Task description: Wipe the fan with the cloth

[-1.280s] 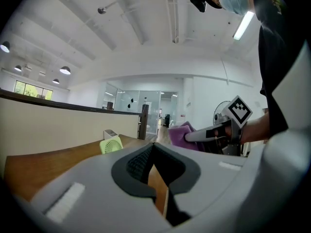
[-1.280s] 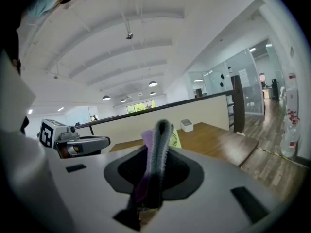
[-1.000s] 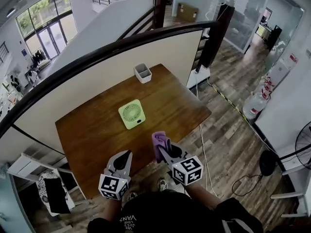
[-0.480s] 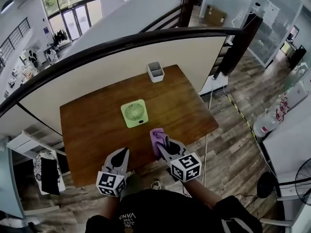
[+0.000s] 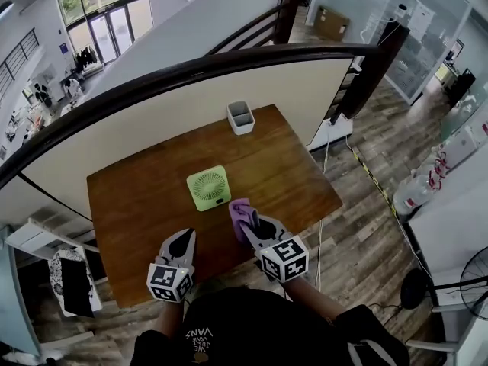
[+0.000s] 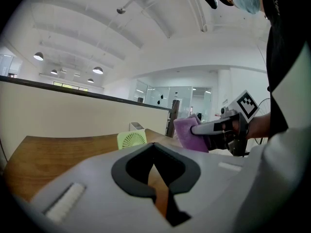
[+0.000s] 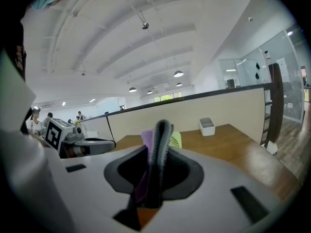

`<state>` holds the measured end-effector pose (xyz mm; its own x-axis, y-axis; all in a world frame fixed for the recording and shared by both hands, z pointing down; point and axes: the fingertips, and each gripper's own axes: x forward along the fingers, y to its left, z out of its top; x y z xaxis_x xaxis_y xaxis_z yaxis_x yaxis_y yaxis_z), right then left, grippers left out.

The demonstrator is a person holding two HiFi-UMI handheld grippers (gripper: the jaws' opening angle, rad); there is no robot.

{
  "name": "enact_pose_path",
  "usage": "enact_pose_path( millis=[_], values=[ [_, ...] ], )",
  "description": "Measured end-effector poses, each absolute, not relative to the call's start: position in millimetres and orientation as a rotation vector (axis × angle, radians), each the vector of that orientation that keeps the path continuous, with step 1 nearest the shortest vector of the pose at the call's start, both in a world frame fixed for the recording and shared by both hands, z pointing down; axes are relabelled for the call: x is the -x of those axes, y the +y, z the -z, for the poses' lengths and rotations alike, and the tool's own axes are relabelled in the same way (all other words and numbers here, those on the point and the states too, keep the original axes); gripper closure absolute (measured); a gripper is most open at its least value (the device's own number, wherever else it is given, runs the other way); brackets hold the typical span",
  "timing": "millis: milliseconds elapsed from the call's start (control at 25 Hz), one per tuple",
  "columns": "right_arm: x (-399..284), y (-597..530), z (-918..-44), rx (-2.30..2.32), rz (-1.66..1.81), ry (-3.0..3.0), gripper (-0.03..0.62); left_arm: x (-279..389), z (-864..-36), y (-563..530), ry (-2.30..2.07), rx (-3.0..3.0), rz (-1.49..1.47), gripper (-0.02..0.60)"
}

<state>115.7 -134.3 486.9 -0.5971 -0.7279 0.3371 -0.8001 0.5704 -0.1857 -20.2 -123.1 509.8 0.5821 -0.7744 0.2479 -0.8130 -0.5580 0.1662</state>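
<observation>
Brown wooden worktop stands against a cream partition topped by a dark railing, with plank floor off at 3 o'clock. Near the worktop's middle is the fan, a small pale-green square one with its round grille turned my way. At 1 o'clock from it, by the far edge, sits a white bin with two compartments, well apart from the fan.

My right tool is clamped on the cloth. In the right gripper view the folded purple and grey cloth stands upright between the jaws, pinched there and poking out past their tips. In the head view the cloth is at 5 o'clock from the fan, just beside its near right corner. Whether the two touch I cannot tell. The tool points toward 11 o'clock, with its marker cube nearest me.

My left tool is closed with nothing in it. The left gripper view shows its jaws meeting, with only bare wood showing through the opening behind the tips. It is at 7 o'clock from the fan, over the worktop's near edge and apart from the fan, pointing toward 12 o'clock. In that same view the fan lies ahead at 11 o'clock, and my right tool with the cloth reaches in from 3 o'clock.
</observation>
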Motion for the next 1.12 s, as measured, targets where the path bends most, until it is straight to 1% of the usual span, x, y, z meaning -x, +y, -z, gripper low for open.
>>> enact_pose_path(
  millis=[240, 920, 960, 1040, 1120],
  values=[
    [-94.5, -160.4, -498.8, -1.237, -0.474, -2.567, 0.510, 32.2, -520.3, -152.0, -1.299, -2.538, -0.220, 0.572],
    [-35.3, -218.7, -541.0, -1.063, -0.388, -2.509, 0.510, 37.6, -596.2, -213.5, -1.157, -2.419, -0.312, 0.567],
    [-32.5, -221.1, -542.6, -1.051, -0.376, -2.507, 0.510, 35.6, -601.6, -216.1, -1.138, -2.413, -0.319, 0.552],
    [-26.9, -225.9, -544.4, -1.025, -0.350, -2.511, 0.510, 31.0, -614.0, -219.9, -1.095, -2.405, -0.345, 0.441],
    [-21.2, -229.9, -545.0, -0.994, -0.319, -2.521, 0.510, 27.9, -624.2, -223.8, -1.067, -2.404, -0.374, 0.440]
  ],
)
